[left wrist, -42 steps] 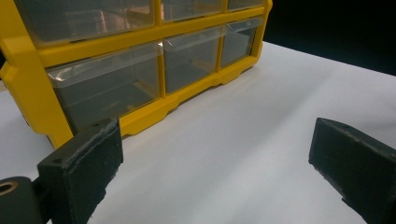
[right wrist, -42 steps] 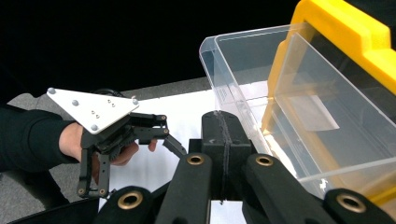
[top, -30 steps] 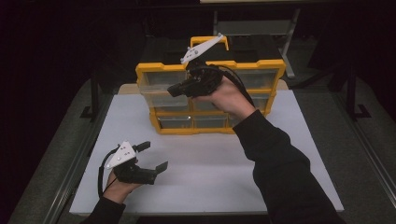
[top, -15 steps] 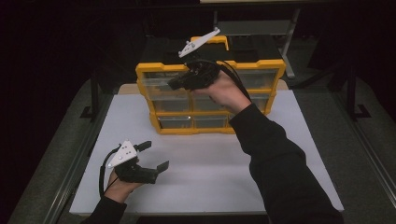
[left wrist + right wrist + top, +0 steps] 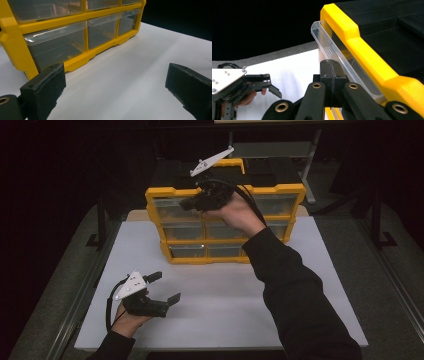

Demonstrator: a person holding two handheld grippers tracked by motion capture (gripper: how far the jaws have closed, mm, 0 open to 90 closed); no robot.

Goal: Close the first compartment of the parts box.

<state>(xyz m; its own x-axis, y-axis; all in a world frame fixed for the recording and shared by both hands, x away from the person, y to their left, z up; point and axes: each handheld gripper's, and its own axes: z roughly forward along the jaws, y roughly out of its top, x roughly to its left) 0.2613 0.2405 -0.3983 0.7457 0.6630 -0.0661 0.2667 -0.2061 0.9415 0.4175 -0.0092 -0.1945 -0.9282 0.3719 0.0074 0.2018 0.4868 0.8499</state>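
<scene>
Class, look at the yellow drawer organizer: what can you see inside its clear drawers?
The lower drawers of the yellow drawer organizer look empty through their clear fronts. The top-row contents are unclear, blurred by reflections and partly covered by the right gripper and its hand.

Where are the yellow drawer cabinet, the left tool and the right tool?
yellow drawer cabinet [image 5: 165,227], high view, left side of its frame.
left tool [image 5: 165,287], high view, midway between its open jaws.
right tool [image 5: 331,68], right gripper view, seam of its closed jaws at a clear drawer's lip.
</scene>
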